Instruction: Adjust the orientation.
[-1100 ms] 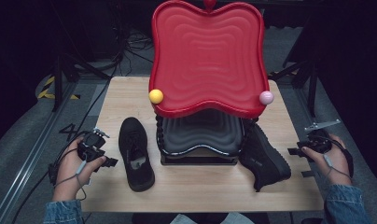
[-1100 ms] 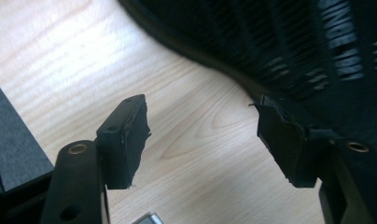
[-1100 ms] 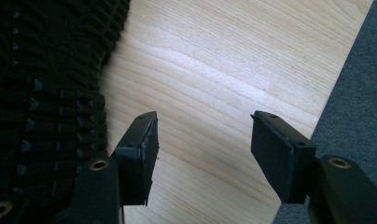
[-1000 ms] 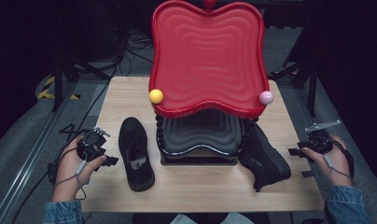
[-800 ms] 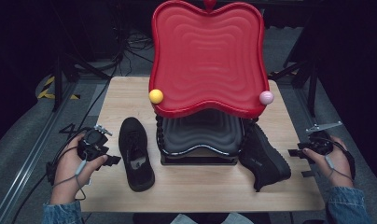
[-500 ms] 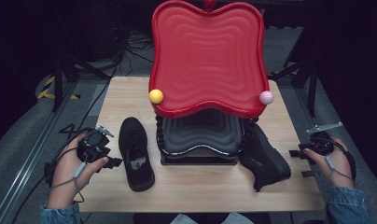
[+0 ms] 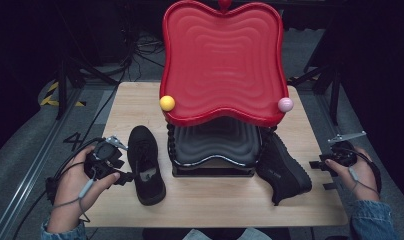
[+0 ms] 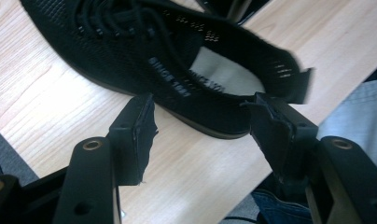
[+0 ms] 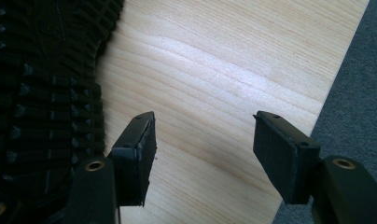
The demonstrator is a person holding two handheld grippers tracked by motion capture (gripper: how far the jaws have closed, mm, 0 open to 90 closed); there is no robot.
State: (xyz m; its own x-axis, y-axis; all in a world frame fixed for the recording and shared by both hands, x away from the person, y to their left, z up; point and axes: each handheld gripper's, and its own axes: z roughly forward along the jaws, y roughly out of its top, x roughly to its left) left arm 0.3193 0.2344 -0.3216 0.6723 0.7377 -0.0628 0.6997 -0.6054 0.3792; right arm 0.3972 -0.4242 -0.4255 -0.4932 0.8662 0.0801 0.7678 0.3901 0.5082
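So the left gripper (image 7: 121,170) sits at the table's (image 7: 140,107) left edge, held in the person's left hand (image 7: 75,187), pointing in at the heel end of the left black sneaker (image 7: 146,162). Its jaws have just been closing a bit but are spread apart with nothing clamped; in the left gripper view (image 8: 200,126) the heel collar sits just past the tips, not touched by the pads. The right gripper (image 7: 324,162) hangs off the right edge in the right hand (image 7: 357,172), jaws wide over bare wood, the other black sneaker (image 7: 282,165) just beside it.

The left sneaker is a black mesh lace-up with a pale insole, white lettering on the collar, lying flat, toe pointing away, just left of the black ridged stand (image 7: 212,150) under the red wavy tray (image 7: 222,60).
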